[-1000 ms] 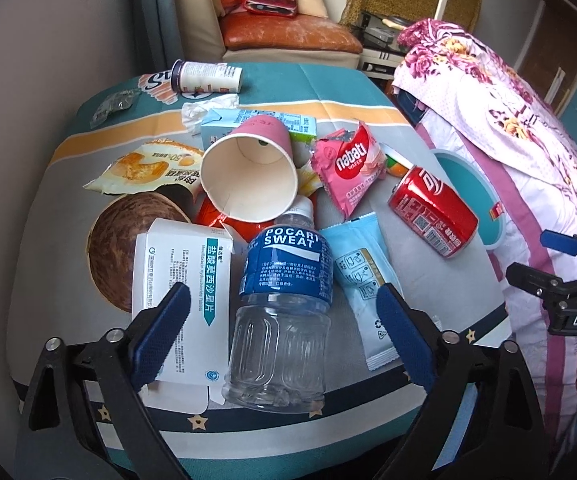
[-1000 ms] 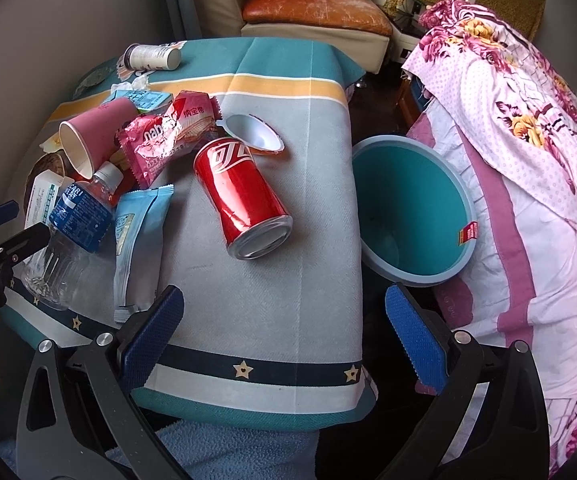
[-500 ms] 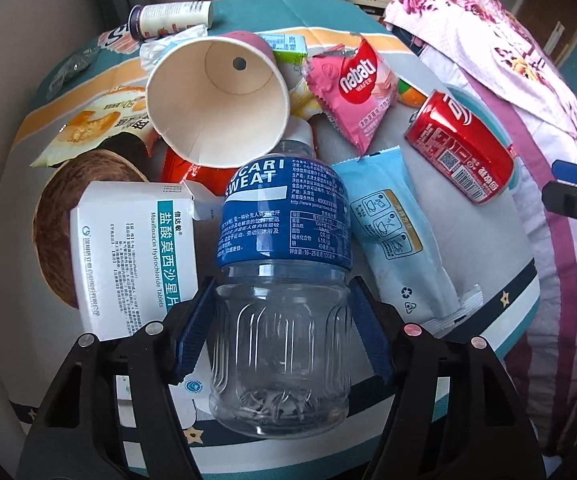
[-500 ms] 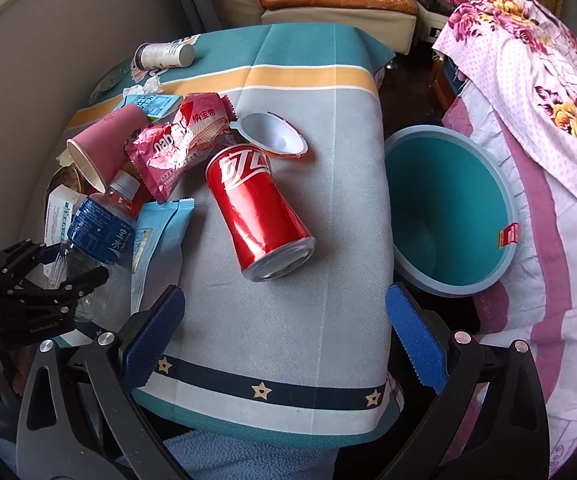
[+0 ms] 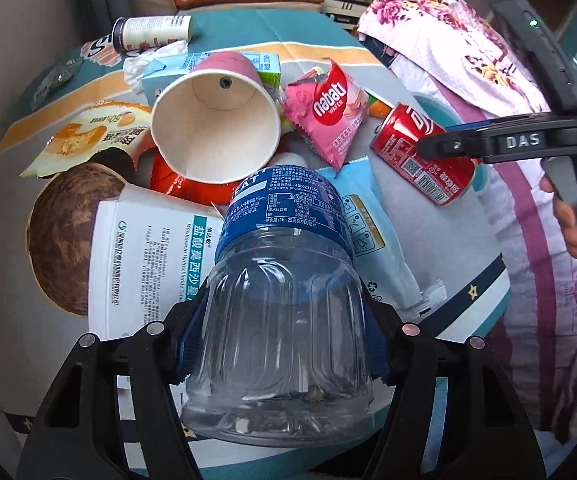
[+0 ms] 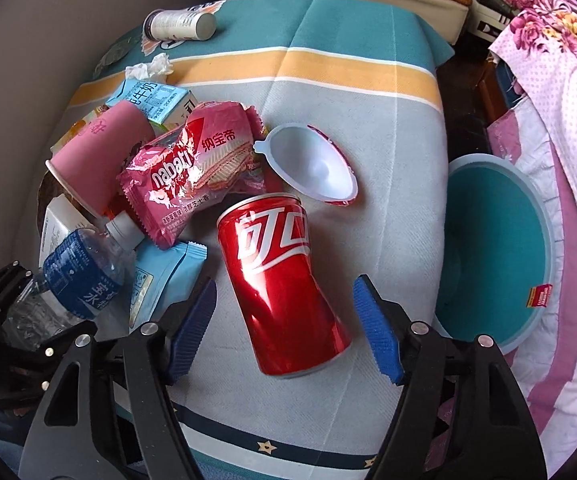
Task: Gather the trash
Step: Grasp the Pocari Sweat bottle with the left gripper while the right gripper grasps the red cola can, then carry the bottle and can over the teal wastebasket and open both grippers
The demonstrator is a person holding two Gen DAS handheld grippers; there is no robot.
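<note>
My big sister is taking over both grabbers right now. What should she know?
Left gripper: its jaws have just been closing and its pads now press the clear bottle, which lies on the table.
Right gripper: its jaws have just been closing around the red can, but gaps remain; not gripped.
Teal bin stands beside the table, apparently empty.
Done: nothing binned yet.
Left: bin bottle and can, then pink cup, wafer wrapper, blue packet, the rest.
</note>
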